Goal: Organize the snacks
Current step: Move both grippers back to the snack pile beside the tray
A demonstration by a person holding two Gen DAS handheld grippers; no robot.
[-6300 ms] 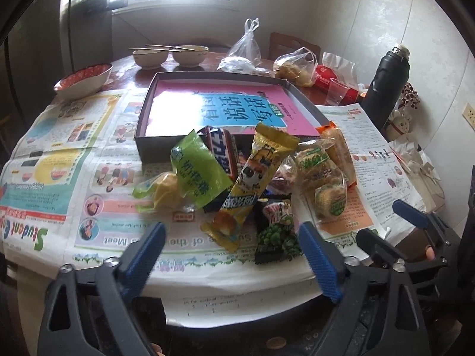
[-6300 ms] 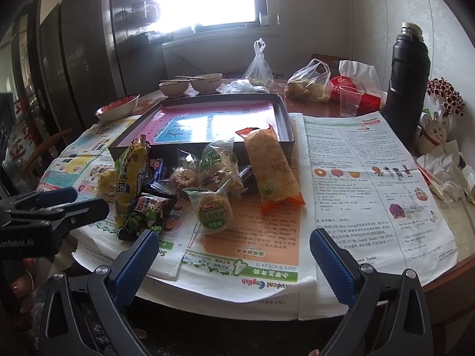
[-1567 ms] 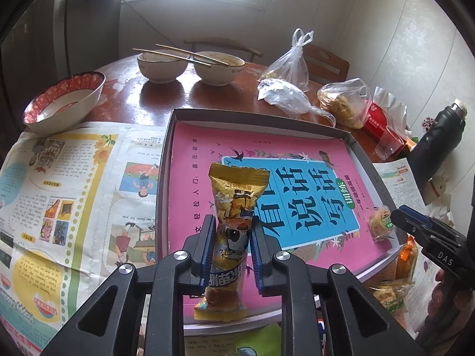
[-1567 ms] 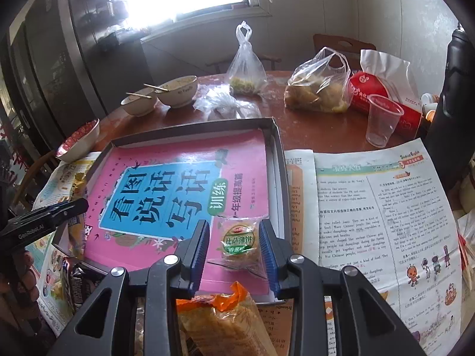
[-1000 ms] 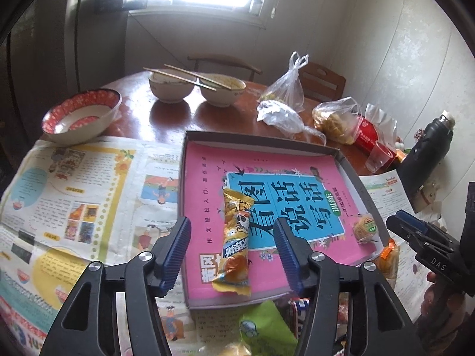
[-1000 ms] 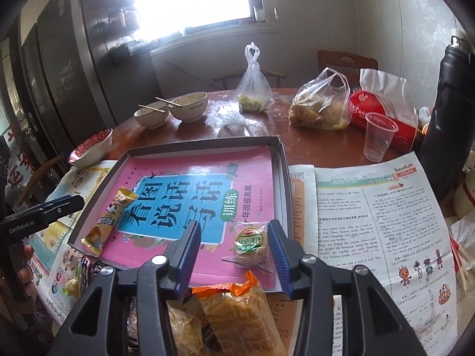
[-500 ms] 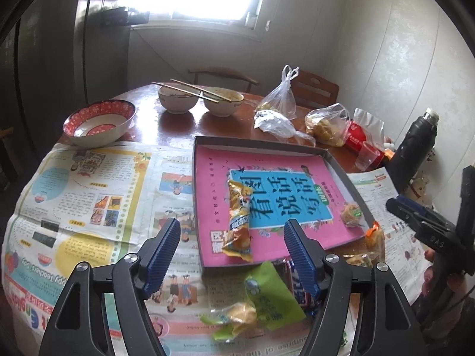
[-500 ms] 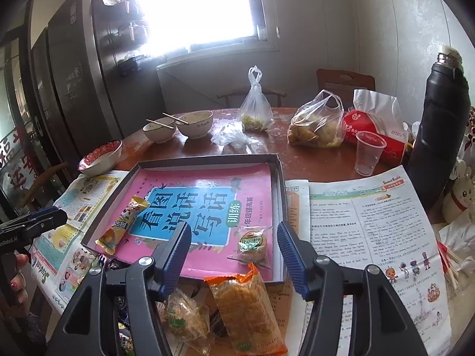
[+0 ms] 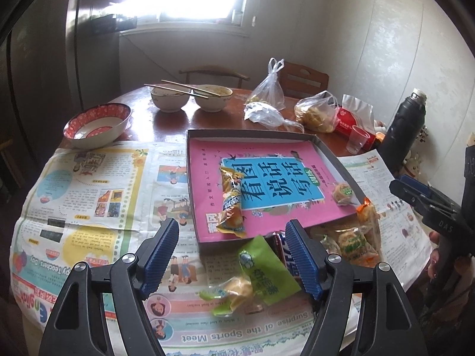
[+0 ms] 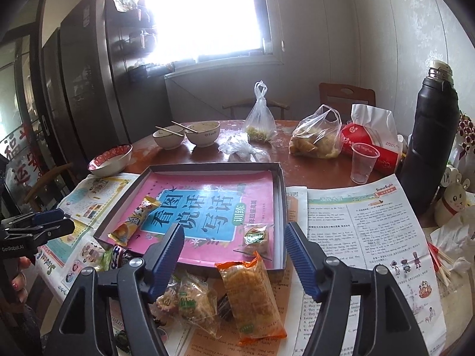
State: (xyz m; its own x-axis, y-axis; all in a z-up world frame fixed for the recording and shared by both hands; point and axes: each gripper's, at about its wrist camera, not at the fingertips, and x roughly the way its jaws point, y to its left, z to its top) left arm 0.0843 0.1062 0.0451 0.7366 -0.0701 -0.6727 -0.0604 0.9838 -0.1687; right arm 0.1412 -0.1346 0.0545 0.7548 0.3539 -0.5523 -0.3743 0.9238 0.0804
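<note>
The left tongs (image 9: 231, 255) are seen low in the left wrist view, jaws wide apart with nothing held between the ribbed blue pads (image 9: 160, 250). The right tongs (image 10: 234, 258) fill the lower part of the right wrist view; their jaws are opening and nothing is gripped. Both are pitched downward toward the bench (image 10: 311, 160), a round, glossy brown wooden top largely covered by printed newspaper (image 9: 89, 184).

At frame centre a shallow grey tray (image 9: 191, 178) is lined with a pink and blue booklet. A long yellow snack (image 9: 231, 204) lies along the tray's left side, and a small round cake (image 10: 255, 235) in clear wrap lies by the right wall. Outside the near wall a heap is left on the newspaper: a green packet (image 9: 264, 270), an orange packet (image 10: 252, 293) of crinkled film, and clear-wrapped pastries (image 10: 193, 299).

Toward the upper part of both views two pale bowls (image 9: 190, 99) with chopsticks laid across, a red-rimmed bowl (image 9: 98, 120), knotted plastic bags (image 10: 314, 136), a clear cup (image 10: 362, 163) and a red tissue pack (image 10: 371, 139) are set on bare wood. A tall black flask (image 10: 430, 136) stands at the right edge. Beyond, a bright window, pale wall panels, dark cabinets and wooden chairs (image 10: 346, 98) are seen. A person's fingers (image 10: 17, 284) are visible at the lower left edge of the right wrist view.
</note>
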